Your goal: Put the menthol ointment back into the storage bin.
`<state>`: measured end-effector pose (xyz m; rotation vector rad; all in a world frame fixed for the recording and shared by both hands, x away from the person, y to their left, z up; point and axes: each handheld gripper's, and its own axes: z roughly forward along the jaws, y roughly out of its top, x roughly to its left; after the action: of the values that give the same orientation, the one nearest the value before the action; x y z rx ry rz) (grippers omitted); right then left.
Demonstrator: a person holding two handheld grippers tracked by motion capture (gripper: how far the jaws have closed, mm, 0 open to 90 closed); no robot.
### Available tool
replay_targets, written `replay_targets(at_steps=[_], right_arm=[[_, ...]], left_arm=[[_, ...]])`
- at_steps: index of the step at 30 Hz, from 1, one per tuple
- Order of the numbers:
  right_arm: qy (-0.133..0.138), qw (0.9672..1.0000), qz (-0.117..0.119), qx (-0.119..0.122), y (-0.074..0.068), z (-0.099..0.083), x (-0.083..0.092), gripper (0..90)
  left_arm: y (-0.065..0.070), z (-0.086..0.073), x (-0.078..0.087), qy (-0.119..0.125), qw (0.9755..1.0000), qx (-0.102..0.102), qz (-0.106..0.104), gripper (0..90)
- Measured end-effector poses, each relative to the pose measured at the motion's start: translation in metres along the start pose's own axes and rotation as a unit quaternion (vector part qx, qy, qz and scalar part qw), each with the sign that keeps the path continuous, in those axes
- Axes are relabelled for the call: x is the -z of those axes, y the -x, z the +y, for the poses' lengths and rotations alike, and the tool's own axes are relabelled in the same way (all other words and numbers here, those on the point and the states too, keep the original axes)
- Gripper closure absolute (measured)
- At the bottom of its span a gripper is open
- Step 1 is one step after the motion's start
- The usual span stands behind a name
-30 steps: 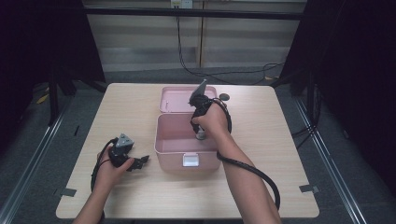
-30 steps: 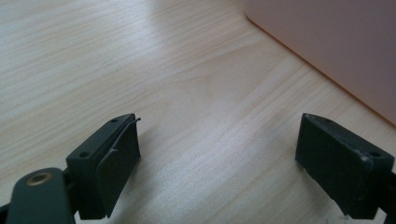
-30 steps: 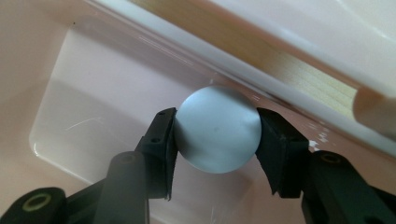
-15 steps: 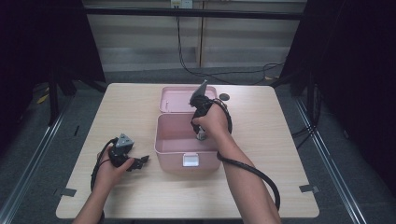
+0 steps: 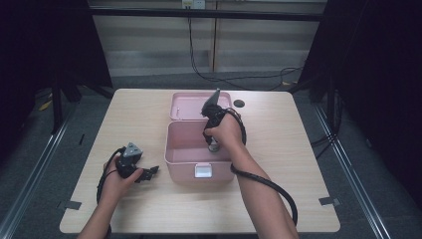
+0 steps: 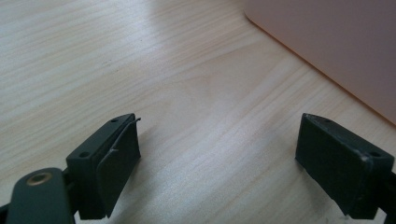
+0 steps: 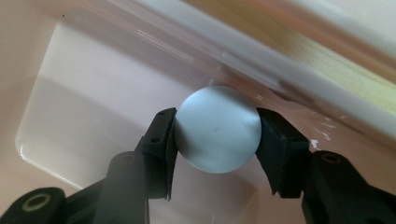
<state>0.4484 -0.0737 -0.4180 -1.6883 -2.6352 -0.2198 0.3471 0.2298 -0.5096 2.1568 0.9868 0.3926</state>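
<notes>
right gripper view: the right gripper (image 7: 215, 130) has its fingers half shut on a grey ball (image 7: 218, 129), inside the pink box (image 7: 70, 93), floor at 12 o'clock.

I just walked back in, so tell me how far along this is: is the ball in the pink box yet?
Done: the pink box stands open, its lid flat behind it. In hand: the right gripper reaches down inside the box, its pads pressed on both sides of the pale blue ball. Whether the ball touches the bottom is unclear. Left: releasing and withdrawing. The left gripper rests open on the table beside the box, holding nothing.
</notes>
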Motion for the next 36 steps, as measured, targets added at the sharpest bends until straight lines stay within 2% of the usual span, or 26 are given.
replay_targets(at_steps=[36], right_arm=[[0.007,0.9998,-0.008,0.015,-0.001,-0.004,-0.01,50.2]], left_arm=[[0.0,0.0,0.0,0.0,1.0,0.0,0.0,12.9]])
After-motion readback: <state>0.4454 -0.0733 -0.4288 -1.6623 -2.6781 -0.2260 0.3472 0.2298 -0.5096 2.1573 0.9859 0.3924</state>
